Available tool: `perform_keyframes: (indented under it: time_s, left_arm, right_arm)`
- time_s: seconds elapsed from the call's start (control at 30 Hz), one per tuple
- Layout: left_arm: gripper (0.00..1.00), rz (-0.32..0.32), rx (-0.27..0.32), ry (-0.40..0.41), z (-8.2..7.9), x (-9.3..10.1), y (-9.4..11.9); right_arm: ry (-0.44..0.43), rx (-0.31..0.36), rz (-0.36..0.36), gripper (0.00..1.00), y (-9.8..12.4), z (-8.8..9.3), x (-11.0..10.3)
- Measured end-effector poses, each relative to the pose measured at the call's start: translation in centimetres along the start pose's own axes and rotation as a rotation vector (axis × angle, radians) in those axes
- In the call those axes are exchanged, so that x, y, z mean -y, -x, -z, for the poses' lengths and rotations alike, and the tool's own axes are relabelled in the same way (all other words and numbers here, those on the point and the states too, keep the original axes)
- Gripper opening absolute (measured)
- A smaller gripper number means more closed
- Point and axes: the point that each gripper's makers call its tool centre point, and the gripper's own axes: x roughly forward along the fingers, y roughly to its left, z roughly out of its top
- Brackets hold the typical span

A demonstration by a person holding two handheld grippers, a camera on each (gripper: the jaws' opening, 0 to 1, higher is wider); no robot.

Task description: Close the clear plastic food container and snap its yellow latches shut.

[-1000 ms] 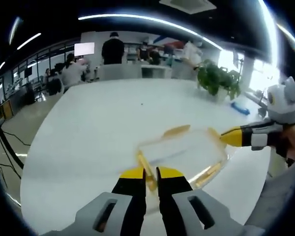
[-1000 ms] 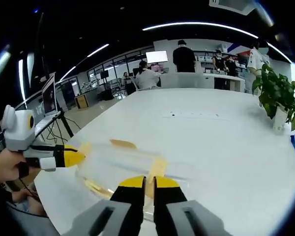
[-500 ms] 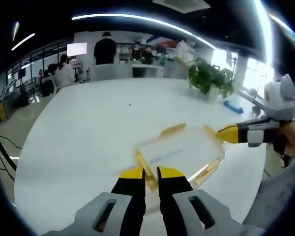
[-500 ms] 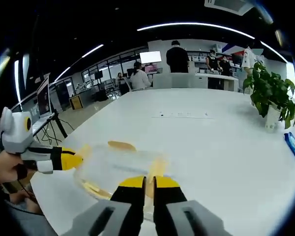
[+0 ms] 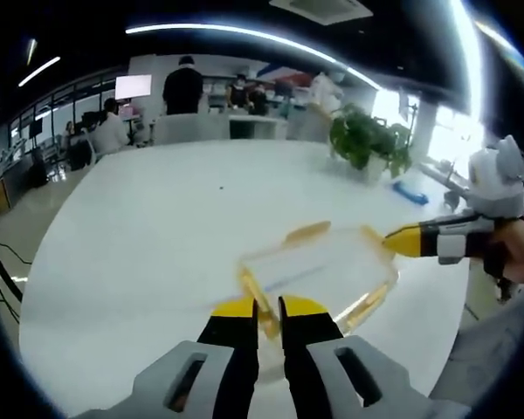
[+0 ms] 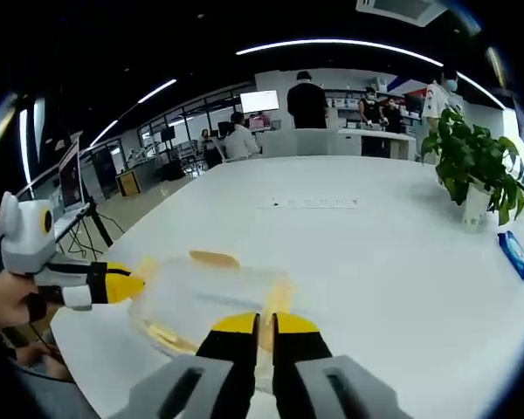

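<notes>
A clear plastic container (image 5: 319, 266) with its lid on lies on the white table (image 5: 157, 227). Yellow latches stick out from it at the far side (image 5: 308, 232) and at the near right (image 5: 367, 305). My left gripper (image 5: 266, 307) is shut, its yellow tips right at the left-end latch (image 5: 251, 284). My right gripper (image 5: 395, 242) comes in from the right, shut, tip against the right-end latch (image 5: 373, 236). In the right gripper view the container (image 6: 205, 297) lies just past my shut right gripper (image 6: 259, 323); the left gripper (image 6: 129, 285) touches its far end.
A potted plant (image 5: 367, 140) and a blue item (image 5: 410, 192) stand on the far right of the table. People (image 5: 183, 87) stand and sit by a counter beyond it. The table's near edge (image 6: 96, 349) runs close to the container.
Both views have drifted a little with the hands. The container and both shut grippers hold the same places against each other.
</notes>
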Motion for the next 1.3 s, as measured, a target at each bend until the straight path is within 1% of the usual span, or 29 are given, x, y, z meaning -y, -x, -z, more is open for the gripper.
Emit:
perform_keyframes:
  time_s: [0.37,0.47,0.53,0.83,0.9,0.97,1.13,1.2,1.3]
  left_arm:
    - [0.06,0.004,-0.021,0.012,0.7,0.1,0.0]
    - [0.05,0.006,-0.02,0.03,0.8,0.1,-0.2]
    - [0.05,0.005,-0.028,0.026,1.0,0.1,-0.3]
    - [0.05,0.001,-0.008,0.047,1.0,0.1,-0.2]
    - [0.05,0.001,-0.004,0.063,1.0,0.0,-0.2]
    - [0.05,0.005,-0.002,0.072,1.0,0.0,-0.1]
    - [0.05,0.021,0.001,0.096,1.0,-0.3,-0.1]
    - [0.06,0.006,0.001,0.108,1.0,-0.6,0.0]
    - [0.1,-0.04,0.009,0.095,1.0,-1.6,0.3]
  right_arm:
    - [-0.001,-0.014,-0.004,0.01,-0.2,0.7,0.0]
    - [-0.035,0.004,-0.002,0.01,-0.2,0.6,0.2]
    - [-0.039,0.006,-0.004,0.01,-0.2,0.6,0.2]
    - [-0.04,0.017,0.0,0.01,-0.3,0.6,0.2]
    - [-0.046,0.019,0.0,0.01,-0.3,0.6,0.2]
    - [-0.069,0.029,0.0,0.01,-0.2,0.6,0.2]
    - [-0.077,0.035,0.009,0.01,-0.2,0.6,0.4]
    - [-0.104,0.038,0.012,0.01,0.0,0.5,0.7]
    - [-0.106,0.047,0.026,0.01,0.2,0.4,1.2]
